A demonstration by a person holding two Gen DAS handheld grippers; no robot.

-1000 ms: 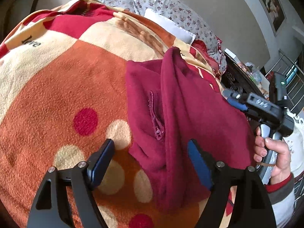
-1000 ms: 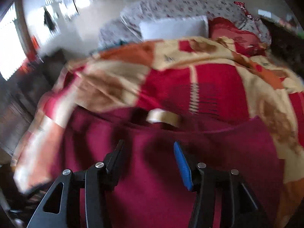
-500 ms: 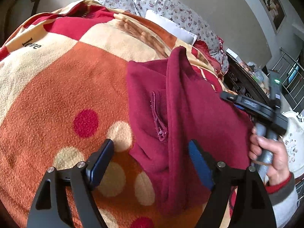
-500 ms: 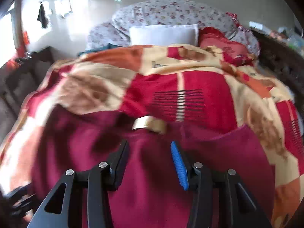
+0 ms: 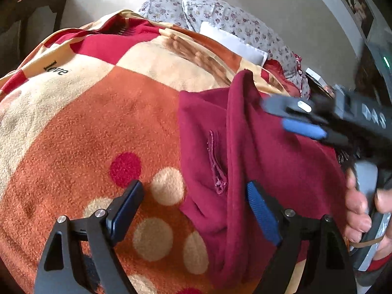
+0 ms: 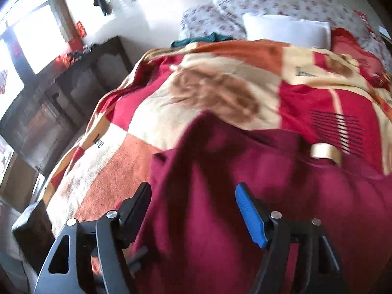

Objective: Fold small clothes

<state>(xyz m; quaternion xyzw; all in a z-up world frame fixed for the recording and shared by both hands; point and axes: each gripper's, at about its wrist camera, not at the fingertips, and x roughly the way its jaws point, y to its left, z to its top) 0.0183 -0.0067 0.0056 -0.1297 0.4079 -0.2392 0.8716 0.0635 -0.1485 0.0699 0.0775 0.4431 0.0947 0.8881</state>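
hovering over a maroon fleece garment (image 5: 257, 161) spread on an orange-and-cream patterned blanket (image 5: 85, 122), the left gripper (image 5: 193, 210) holds its fingers wide apart and grips nothing, the garment's near edge and zip pocket (image 5: 216, 164) lying between and just ahead of the fingertips. the right gripper (image 6: 193, 210) is likewise spread and empty above the fleece, which fills the space between and beyond its fingers. to fold well from here, each gripper would best close on a single layer at an outer edge, not on the raised ridge of cloth running up the middle, and lift both sides evenly so the soft fleece does not bunch. only the left wrist view shows the right gripper from outside, blurred, with the person's hand (image 5: 360, 208) on its handle, and the zip pocket. only the right wrist view shows the pale neck label (image 6: 325, 152) at the collar beyond the fingers, and dark wooden furniture (image 6: 61, 103) off to the left.
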